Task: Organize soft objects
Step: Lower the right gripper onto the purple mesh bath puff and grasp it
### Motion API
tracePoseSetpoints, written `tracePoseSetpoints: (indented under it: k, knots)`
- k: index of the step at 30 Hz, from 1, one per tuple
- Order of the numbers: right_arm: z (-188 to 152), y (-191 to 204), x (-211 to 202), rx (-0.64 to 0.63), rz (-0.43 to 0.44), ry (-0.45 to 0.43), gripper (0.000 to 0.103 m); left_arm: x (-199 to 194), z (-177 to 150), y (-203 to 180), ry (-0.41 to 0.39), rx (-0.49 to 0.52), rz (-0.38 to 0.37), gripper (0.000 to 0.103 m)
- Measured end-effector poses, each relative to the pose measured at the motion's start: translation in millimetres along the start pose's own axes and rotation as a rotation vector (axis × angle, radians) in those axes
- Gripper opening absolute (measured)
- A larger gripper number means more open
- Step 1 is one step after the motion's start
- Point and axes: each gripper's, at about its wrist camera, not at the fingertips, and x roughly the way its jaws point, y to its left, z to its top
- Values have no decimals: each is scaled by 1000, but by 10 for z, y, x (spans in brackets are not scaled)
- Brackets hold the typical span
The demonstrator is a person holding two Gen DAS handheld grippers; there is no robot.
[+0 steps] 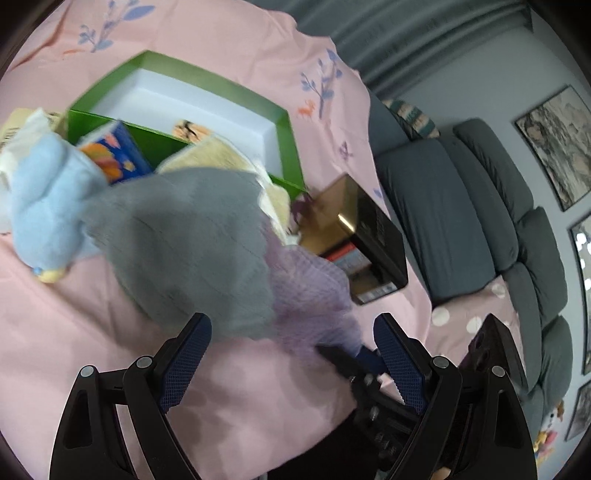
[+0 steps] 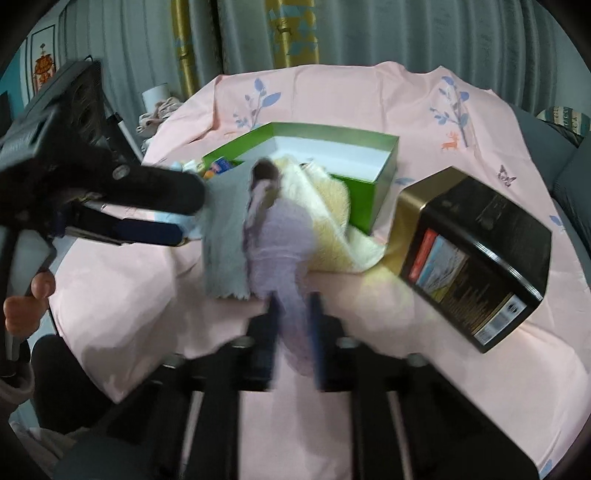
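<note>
Lilac waffle-knit cloth (image 2: 280, 236), blurred, pinched in the right gripper (image 2: 293, 332).
Left gripper (image 1: 291, 354) gapes wide beside soft grey cloth (image 1: 184, 243).

We see a grey sofa (image 1: 454, 206) right, framed pictures (image 1: 557, 147) on a pale wall (image 1: 476, 77), grey curtains (image 2: 369, 33) far.

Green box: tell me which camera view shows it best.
The left wrist view. It looks down into the green box, showing its white floor and most of its rim. The right wrist view shows the green box lower and side-on, with the cream blanket and lilac cloth hiding its near wall.
</note>
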Motion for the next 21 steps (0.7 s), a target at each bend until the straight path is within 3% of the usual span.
tracePoseSetpoints:
  k: [5,10,12,13,14,15,17,21]
  knots:
    - [-177,264,-150,-64,160,15,7,112,-163,-80,77,28,-13,90]
    - [-307,497,-86,-108,240,56,8,203,-414,81,181,26,57,90]
    - [-328,534,-6,-112,235,88,11,175,-478,178,185,15,93,87]
    - [-328,530,27,-108,226,105,14,156,-505,243,183,4,104,74]
    - [-331,512,39,-98,223,119,26,147,-521,293,186,-9,101,60]
    - [-341,496,27,-89,219,122,42,137,-540,339,192,-19,94,56]
    - [-331,434,-11,-72,195,120,58,131,-573,364,189,-3,99,54]
    - [-334,274,-80,-31,147,120,60,177,-590,341,190,16,78,43]
